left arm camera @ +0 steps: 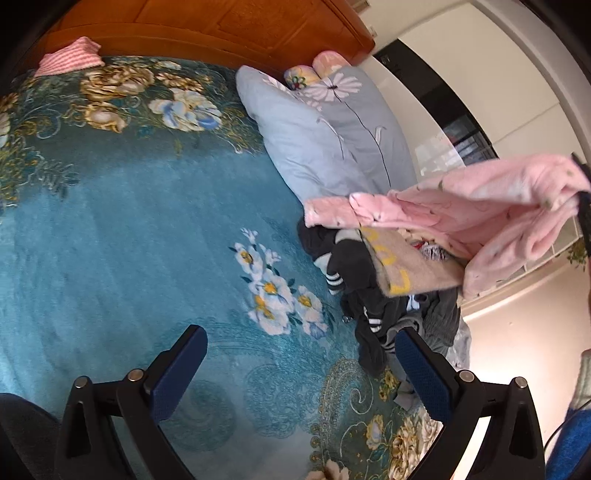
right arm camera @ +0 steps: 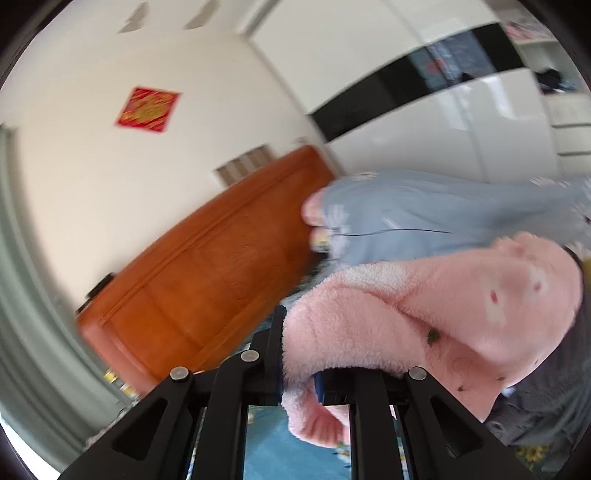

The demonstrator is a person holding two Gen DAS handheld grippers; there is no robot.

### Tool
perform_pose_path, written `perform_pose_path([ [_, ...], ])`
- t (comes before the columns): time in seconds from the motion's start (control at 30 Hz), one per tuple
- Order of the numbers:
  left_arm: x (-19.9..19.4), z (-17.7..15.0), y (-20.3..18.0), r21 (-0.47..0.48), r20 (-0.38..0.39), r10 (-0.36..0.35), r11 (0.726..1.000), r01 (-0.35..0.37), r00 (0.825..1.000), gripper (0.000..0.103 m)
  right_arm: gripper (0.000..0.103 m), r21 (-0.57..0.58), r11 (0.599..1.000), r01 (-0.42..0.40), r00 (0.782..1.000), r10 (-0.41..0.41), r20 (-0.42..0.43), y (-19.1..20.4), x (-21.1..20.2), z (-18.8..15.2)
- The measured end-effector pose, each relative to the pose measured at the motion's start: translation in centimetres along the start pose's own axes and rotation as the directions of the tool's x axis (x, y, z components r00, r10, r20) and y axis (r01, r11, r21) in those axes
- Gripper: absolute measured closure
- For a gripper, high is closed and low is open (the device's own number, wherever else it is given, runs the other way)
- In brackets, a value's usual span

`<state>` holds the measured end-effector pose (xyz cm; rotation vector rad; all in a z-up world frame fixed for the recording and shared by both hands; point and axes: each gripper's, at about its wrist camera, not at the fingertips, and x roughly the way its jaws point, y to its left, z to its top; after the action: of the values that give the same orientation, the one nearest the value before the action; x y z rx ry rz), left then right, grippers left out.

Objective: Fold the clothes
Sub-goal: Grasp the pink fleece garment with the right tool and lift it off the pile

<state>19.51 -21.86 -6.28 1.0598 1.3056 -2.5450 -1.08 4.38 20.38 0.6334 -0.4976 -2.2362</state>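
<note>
Left hand-held gripper point(left arm camera: 301, 363): blue-padded fingers spread wide, nothing between them, hovering over the bed point(left arm camera: 122, 236) near its foot-side edge. Bed carries a teal floral blanket.

Right hand-held gripper point(right arm camera: 299, 380): fingers closed narrow on a fold of the pink fleece garment point(right arm camera: 417, 314). Fleece bunches up between the pads and spills out past them, small tail hanging below the fingers. Right wrist view is motion-blurred.

In the left wrist view, the pink fleece garment point(left arm camera: 480, 206) is lifted clear of the bed, stretched from the frame's right edge out over the clothes pile point(left arm camera: 388, 295). Its far corner hangs just above the pile; cannot tell if it touches.

Clothes pile sits at the bed's right edge, below the pillows: dark items with white stripes, a beige piece point(left arm camera: 410, 262) with yellow lettering on top.

Two pale blue pillows point(left arm camera: 325, 136) lean at the head-right corner against the wooden headboard point(left arm camera: 229, 26). A pink striped folded item point(left arm camera: 70, 59) lies at the head-left corner, well apart from the pile.

Red square wall decoration point(right arm camera: 147, 109) is above the headboard in the right wrist view.
</note>
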Motion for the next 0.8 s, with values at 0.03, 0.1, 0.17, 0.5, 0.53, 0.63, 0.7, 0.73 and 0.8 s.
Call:
perform_pose_path([
  [0.03, -0.9, 0.3, 0.4, -0.010, 0.014, -0.005, 1.000, 0.005, 1.000, 0.000, 0.090, -0.007, 0.999, -0.051, 0.999, 0.051, -0.002, 1.3, 0.1, 0.2],
  [0.1, -2.7, 1.0, 1.3, -0.030, 0.049, -0.018, 0.999, 0.019, 0.999, 0.000, 0.091, -0.045, 0.988, -0.151, 0.988, 0.151, 0.007, 4.2, -0.2, 0.3],
  [0.17, -4.5, 1.4, 2.3, -0.053, 0.087, -0.029, 0.998, 0.034, 0.996, 0.000, 0.091, -0.088, 0.966, -0.242, 0.970, 0.244, 0.011, 6.7, -1.0, 0.2],
  [0.5, -4.4, 0.5, 5.2, -0.155, 0.032, -0.062, 0.986, 0.066, 0.998, 0.000, 0.091, -0.070, 0.979, -0.190, 0.981, 0.187, -0.042, 3.3, -17.2, -6.3],
  [0.53, -3.5, -0.2, 4.9, -0.151, 0.001, -0.064, 0.986, 0.064, 0.998, 0.000, 0.091, -0.087, 0.986, -0.139, 0.990, 0.136, -0.040, 2.3, -19.4, -7.1],
  [0.63, -0.5, -2.5, 3.4, -0.122, -0.102, -0.058, 0.992, 0.045, 0.993, 0.000, 0.091, 0.007, 0.998, 0.068, 0.997, -0.067, -0.041, -3.4, -24.6, -10.1],
  [0.7, 1.4, -4.3, 2.5, -0.091, -0.172, -0.040, 0.996, 0.025, 0.984, 0.001, 0.091, 0.100, 0.970, 0.220, 0.975, -0.215, -0.057, -8.0, -27.3, -12.1],
  [0.73, 2.2, -5.1, 2.1, -0.076, -0.204, -0.027, 0.997, 0.012, 0.979, 0.001, 0.091, 0.153, 0.948, 0.280, 0.959, -0.271, -0.082, -10.5, -28.0, -13.6],
  [0.8, 3.6, -6.4, 1.6, -0.049, -0.254, -0.005, 0.999, -0.007, 0.967, 0.001, 0.090, 0.252, 0.883, 0.395, 0.918, -0.370, -0.142, -15.6, -29.4, -16.8],
])
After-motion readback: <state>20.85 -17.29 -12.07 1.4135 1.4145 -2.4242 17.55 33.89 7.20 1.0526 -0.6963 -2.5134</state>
